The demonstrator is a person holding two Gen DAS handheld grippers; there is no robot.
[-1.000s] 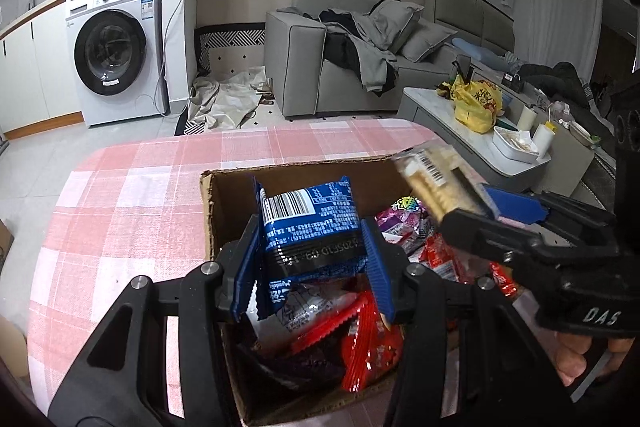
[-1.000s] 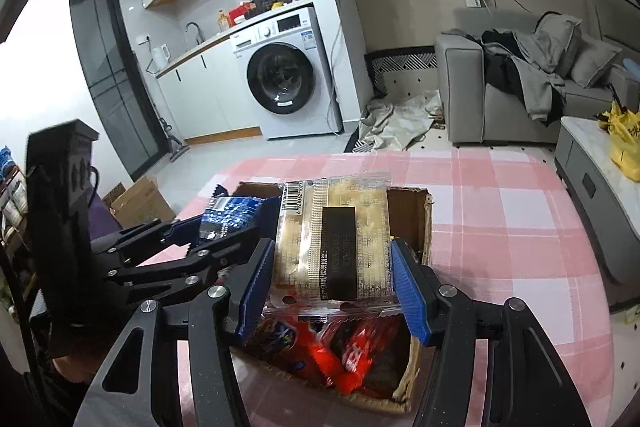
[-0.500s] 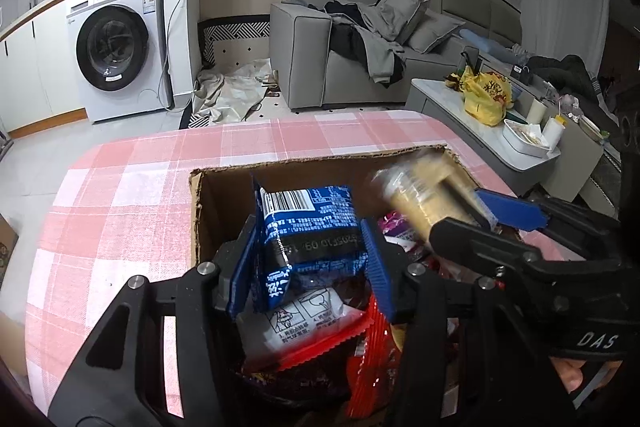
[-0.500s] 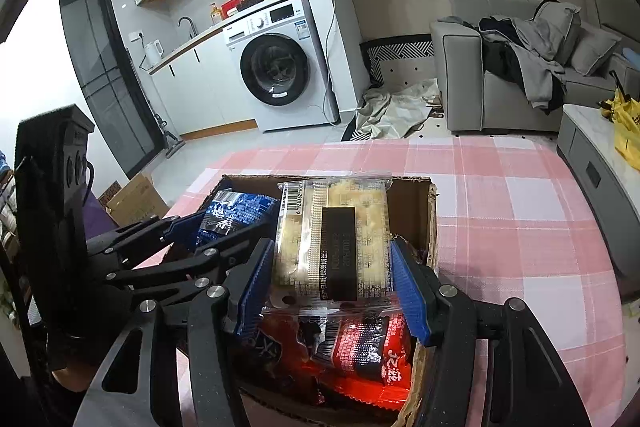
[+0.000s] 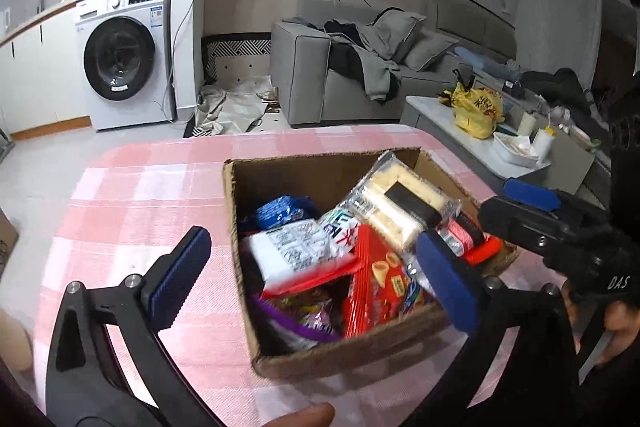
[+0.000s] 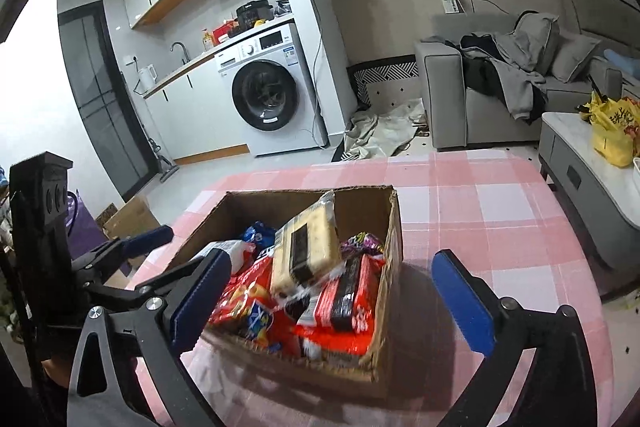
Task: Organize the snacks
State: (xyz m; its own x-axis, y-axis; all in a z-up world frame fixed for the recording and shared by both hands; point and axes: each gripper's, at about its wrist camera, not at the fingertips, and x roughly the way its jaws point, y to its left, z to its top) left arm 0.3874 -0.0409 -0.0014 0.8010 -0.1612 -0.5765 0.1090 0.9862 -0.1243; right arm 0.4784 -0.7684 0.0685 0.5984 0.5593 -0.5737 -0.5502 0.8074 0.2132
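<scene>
An open cardboard box (image 5: 234, 203) (image 6: 394, 227) of snacks stands on the pink checked table. The blue packet (image 5: 280, 211) (image 6: 256, 233) lies loose at its far left. The pale cracker pack (image 5: 400, 203) (image 6: 308, 247) leans on the heap of red wrappers. My left gripper (image 5: 316, 275) hovers over the box's near side, its jaws opening wide, with nothing pressed between the pads. My right gripper (image 6: 332, 301) is likewise opening, and it grips nothing. Each gripper shows at the edge of the other's view.
The tablecloth (image 5: 140, 195) has bare room left of and behind the box. On the floor beyond are a washing machine (image 5: 120, 63), a grey sofa (image 5: 360, 75), and a low table (image 6: 580, 163) with a yellow bag (image 6: 612, 131). A cardboard carton (image 6: 128, 217) sits by the table's left.
Both grippers went from shut to wide open. The blue packet and the cracker pack dropped into the box, and both grippers drew back from it.
</scene>
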